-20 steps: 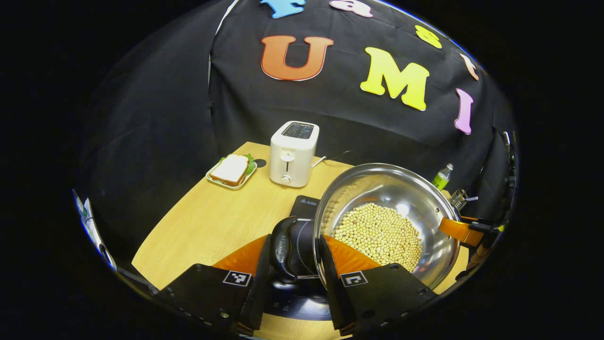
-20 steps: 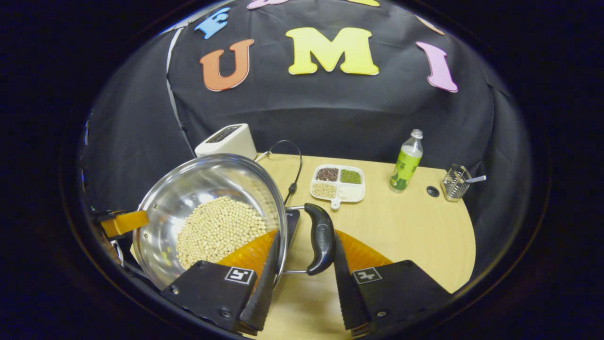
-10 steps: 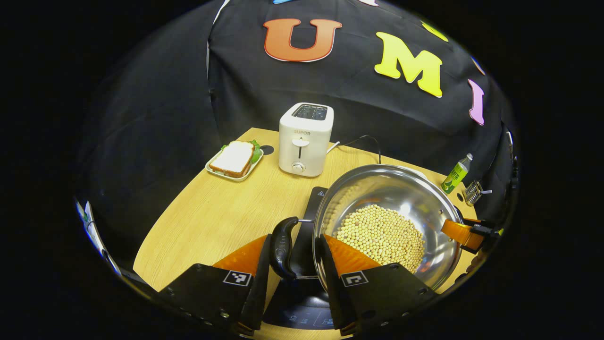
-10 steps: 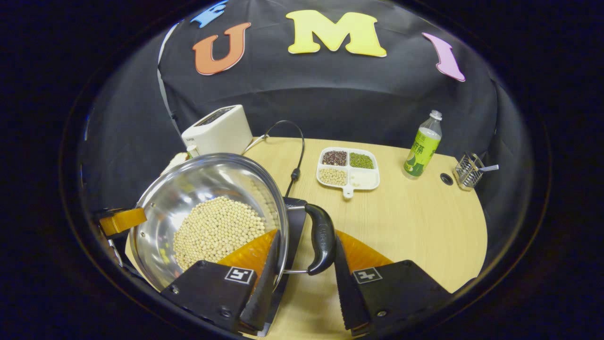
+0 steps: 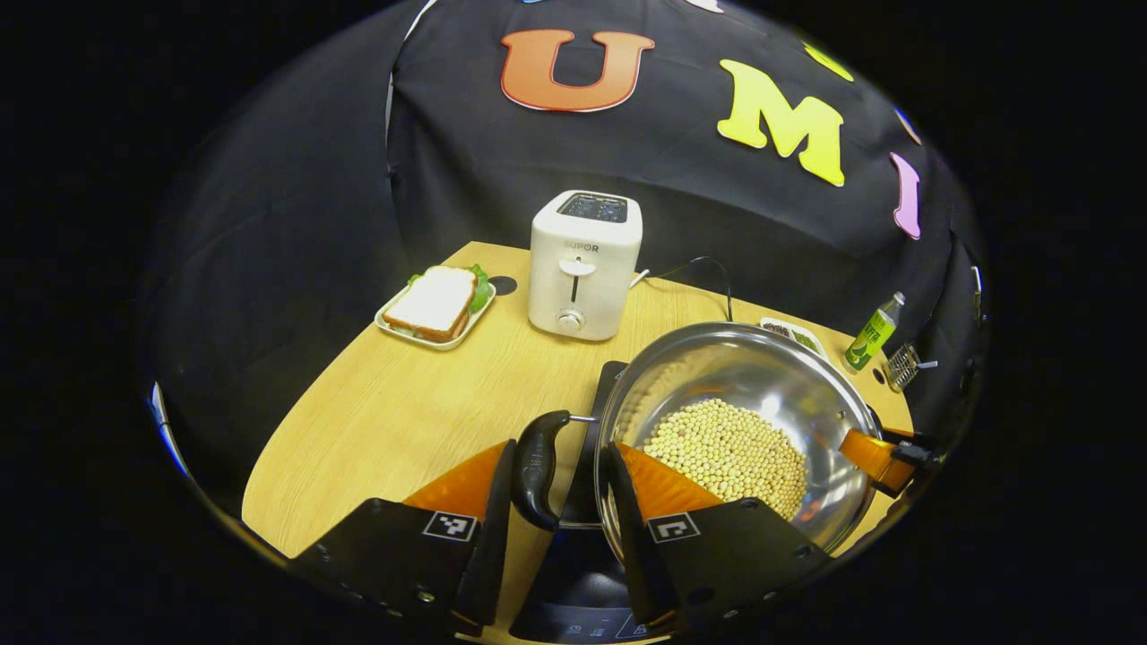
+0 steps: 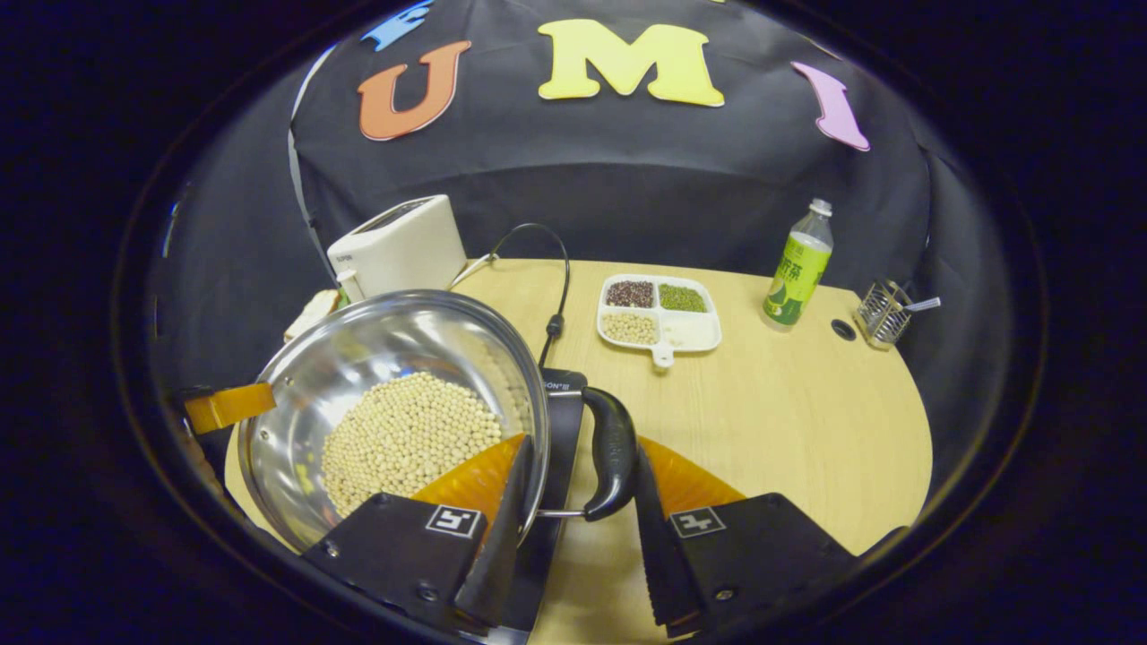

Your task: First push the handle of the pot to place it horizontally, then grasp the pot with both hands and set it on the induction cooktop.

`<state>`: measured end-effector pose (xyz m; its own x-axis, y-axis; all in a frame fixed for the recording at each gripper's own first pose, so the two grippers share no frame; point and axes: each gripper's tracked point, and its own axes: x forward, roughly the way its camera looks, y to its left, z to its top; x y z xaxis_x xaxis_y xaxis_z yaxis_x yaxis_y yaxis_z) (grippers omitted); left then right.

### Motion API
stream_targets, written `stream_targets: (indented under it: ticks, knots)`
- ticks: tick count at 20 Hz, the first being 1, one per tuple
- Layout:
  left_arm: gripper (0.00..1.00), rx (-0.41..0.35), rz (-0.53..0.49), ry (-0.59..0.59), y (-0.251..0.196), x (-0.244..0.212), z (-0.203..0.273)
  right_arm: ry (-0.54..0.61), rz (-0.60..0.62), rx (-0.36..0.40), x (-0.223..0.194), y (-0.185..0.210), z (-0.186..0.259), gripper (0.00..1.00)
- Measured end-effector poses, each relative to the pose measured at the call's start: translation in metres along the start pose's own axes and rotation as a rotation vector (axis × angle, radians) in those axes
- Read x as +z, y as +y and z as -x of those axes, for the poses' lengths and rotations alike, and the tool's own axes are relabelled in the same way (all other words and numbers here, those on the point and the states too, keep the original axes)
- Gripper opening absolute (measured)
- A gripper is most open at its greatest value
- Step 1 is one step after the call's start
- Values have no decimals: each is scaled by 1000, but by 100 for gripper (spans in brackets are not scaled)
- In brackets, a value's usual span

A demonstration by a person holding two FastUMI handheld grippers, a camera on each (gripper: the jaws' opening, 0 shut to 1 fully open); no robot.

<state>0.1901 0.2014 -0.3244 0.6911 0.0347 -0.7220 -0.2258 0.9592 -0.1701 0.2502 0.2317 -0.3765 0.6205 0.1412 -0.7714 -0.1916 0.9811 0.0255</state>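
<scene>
Two grippers flanked a steel pot [image 5: 735, 421] of soybeans [image 5: 730, 452], one at each black side handle. The left gripper [image 5: 556, 528] had its fingers on either side of the left handle [image 5: 536, 466], pinching it, and the right gripper [image 6: 573, 528] bracketed the right handle [image 6: 616, 452] in the same way, though whether both fingers pressed there I could not tell. The pot sat over the black induction cooktop [image 6: 560, 421]; contact was unclear. On the wooden table [image 6: 789, 421], a white toaster [image 5: 584, 264] stood at eleven o'clock of the pot, a sandwich plate [image 5: 436, 306] beside it, and a divided bean tray [image 6: 660, 311] and green bottle [image 6: 796, 269] lay toward one o'clock.
</scene>
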Motion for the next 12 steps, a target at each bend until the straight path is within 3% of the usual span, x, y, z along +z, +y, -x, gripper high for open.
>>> stream_targets:
  ticks: [7, 8, 9, 10, 11, 12]
  knots:
    - [54, 8, -15, -30, -1, 6, -4, -18, -17, -3, 2, -2, -3, 63]
    - [44, 5, -12, -26, -1, 6, -4, -20, -23, -4, 2, -3, -2, 63]
    - [55, 3, -13, -25, -2, 7, -4, -22, -30, -5, 1, -3, -1, 64]
    - [45, 0, -13, -30, -2, 6, -4, -25, -38, -9, 0, -5, 0, 63]
    - [46, 1, -18, -39, -2, 7, -5, -31, -44, -13, -1, -6, 2, 64]
    - [58, 2, -28, -53, -3, 8, -6, -40, -55, -14, -1, -7, 3, 65]
